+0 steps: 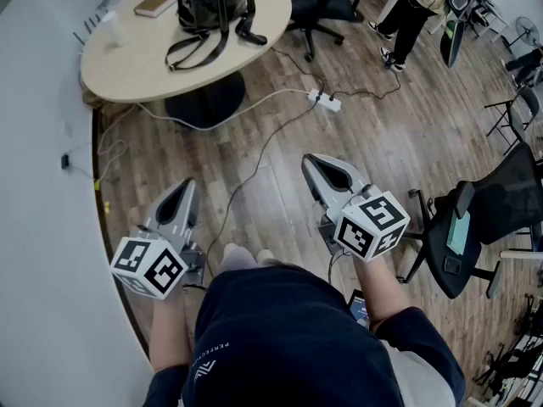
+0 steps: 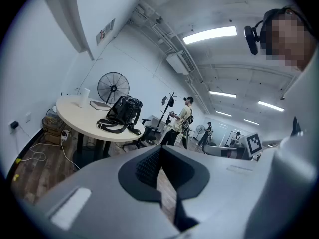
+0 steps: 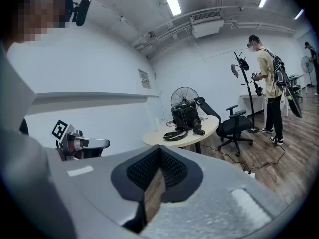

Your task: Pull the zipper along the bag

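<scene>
A black bag point(image 1: 214, 2) with a loose shoulder strap stands on the round beige table point(image 1: 127, 66) at the far side of the room, well away from both grippers. Held low above the wooden floor, my left gripper point(image 1: 184, 188) is shut with nothing in it. My right gripper point(image 1: 314, 164) is level with it to the right, also shut and empty. Both point toward the table. The left gripper view shows the bag point(image 2: 124, 111) beyond the closed jaws of my left gripper point(image 2: 160, 152). The right gripper view has the bag point(image 3: 185, 114) past my right gripper point(image 3: 159, 152).
A book point(image 1: 155, 2) and a white cup point(image 1: 110, 25) share the table. A power strip point(image 1: 325, 101) and cables lie on the floor ahead. Black office chairs stand behind the table point(image 1: 318, 7) and at my right point(image 1: 475, 227). A white wall runs along the left. A person point(image 1: 411, 11) stands far right.
</scene>
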Demonstrator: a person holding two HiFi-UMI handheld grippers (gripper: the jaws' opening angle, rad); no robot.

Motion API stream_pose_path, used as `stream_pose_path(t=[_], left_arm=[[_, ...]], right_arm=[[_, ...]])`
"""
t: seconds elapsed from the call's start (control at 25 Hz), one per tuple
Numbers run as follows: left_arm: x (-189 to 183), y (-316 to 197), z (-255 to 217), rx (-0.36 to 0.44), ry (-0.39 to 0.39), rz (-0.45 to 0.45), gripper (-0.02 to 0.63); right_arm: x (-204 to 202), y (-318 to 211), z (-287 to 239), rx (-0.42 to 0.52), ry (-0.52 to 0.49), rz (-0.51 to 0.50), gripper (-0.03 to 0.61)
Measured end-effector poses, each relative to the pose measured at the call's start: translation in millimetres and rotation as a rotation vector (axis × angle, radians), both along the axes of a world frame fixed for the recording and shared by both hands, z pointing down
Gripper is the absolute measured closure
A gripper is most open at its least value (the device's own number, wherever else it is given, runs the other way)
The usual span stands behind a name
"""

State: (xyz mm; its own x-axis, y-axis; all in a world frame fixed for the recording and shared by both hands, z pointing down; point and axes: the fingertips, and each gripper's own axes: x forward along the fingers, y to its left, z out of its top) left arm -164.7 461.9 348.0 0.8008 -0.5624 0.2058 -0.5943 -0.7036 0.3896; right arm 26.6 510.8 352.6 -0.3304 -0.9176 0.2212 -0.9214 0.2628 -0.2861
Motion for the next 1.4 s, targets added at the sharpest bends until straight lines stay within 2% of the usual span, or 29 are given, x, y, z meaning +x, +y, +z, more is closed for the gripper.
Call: stream_pose_path(t=[0.56, 0.88, 1.12, 1.4], left_arm=[[-5, -38, 13, 0.02, -0.059, -0.011, 0.598], [-20, -97, 13, 0.013, -0.048, -0.014, 0.598], [-45, -156, 9, 0.023, -0.029, -0.021, 0.595], [-53, -213, 5, -0.005, 0.025, 0.035, 0.569]], right_arm=[[-9, -32, 14, -0.043, 0.004, -0.038, 0.575], [-33, -94, 4, -0.028, 0.025, -0.079, 0.574], [-59, -154, -5, -0.023, 0.024, -0.084, 0.574], [-76, -207, -7, -0.047, 0.017, -0.067, 0.574]])
